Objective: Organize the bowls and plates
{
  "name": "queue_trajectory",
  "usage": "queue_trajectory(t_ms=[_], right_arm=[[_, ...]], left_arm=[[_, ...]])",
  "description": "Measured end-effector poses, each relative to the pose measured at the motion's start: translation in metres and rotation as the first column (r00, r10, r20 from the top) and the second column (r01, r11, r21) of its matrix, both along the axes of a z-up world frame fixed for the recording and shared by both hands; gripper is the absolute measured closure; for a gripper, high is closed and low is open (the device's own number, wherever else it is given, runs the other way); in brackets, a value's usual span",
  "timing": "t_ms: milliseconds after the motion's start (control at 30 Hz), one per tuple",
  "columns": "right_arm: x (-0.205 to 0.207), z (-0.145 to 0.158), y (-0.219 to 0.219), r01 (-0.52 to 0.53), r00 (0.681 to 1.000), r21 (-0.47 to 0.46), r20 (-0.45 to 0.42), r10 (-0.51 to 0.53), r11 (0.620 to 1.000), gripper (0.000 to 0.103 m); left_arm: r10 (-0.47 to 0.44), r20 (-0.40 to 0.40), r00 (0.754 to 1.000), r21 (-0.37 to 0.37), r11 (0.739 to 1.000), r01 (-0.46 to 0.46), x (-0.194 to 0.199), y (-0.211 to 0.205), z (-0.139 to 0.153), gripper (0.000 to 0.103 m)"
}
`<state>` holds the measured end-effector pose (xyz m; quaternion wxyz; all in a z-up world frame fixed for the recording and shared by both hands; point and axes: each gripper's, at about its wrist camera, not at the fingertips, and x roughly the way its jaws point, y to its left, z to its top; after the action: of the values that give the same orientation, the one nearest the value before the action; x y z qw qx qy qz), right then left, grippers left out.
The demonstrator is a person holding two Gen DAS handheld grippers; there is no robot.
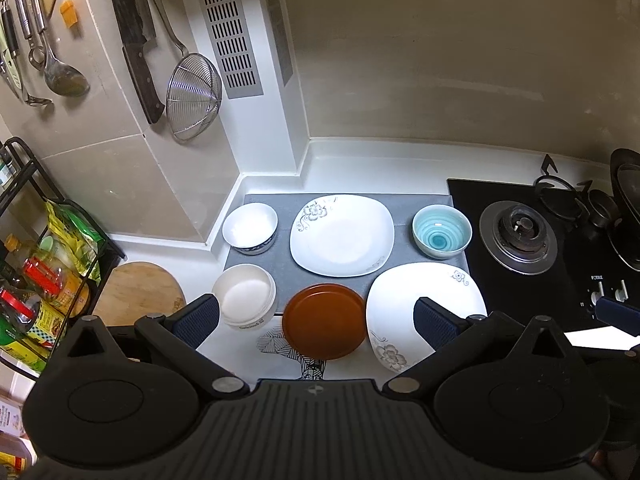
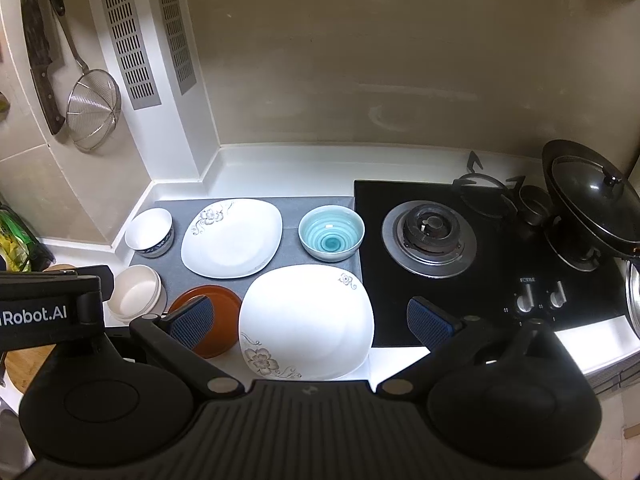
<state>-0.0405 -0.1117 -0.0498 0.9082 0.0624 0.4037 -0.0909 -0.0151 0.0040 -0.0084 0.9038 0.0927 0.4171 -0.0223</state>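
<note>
On the grey mat (image 1: 404, 210) lie a white square floral plate (image 1: 342, 236) (image 2: 232, 238), a white bowl with blue base (image 1: 250, 229) (image 2: 149, 232) and a teal striped bowl (image 1: 442, 232) (image 2: 331, 232). Nearer me are a cream bowl (image 1: 245, 300) (image 2: 136, 298), a brown round plate (image 1: 324, 322) (image 2: 218, 308) and a second white floral plate (image 1: 426, 312) (image 2: 306, 322). My left gripper (image 1: 316, 320) is open and empty above the brown plate. My right gripper (image 2: 310, 322) is open and empty above the near white plate.
A black gas hob (image 2: 480, 256) with a burner (image 2: 430, 236) lies right of the mat; a lidded wok (image 2: 588, 196) stands at far right. A knife (image 1: 138, 52) and strainer (image 1: 194, 94) hang on the left wall. A rack of bottles (image 1: 36, 280) and a wooden board (image 1: 136, 292) stand left.
</note>
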Motion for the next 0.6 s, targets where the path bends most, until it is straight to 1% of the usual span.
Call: queue_trajectory(t_ms=[600], right_arm=[[-0.0025,-0.0034,-0.0047,-0.020,1.000,0.010,-0.009,0.021,1.000,0.000]], left_arm=[[0.025,-0.021,0.999,-0.010,1.000,-0.025,-0.0014,-0.0005,-0.0031,0.000]])
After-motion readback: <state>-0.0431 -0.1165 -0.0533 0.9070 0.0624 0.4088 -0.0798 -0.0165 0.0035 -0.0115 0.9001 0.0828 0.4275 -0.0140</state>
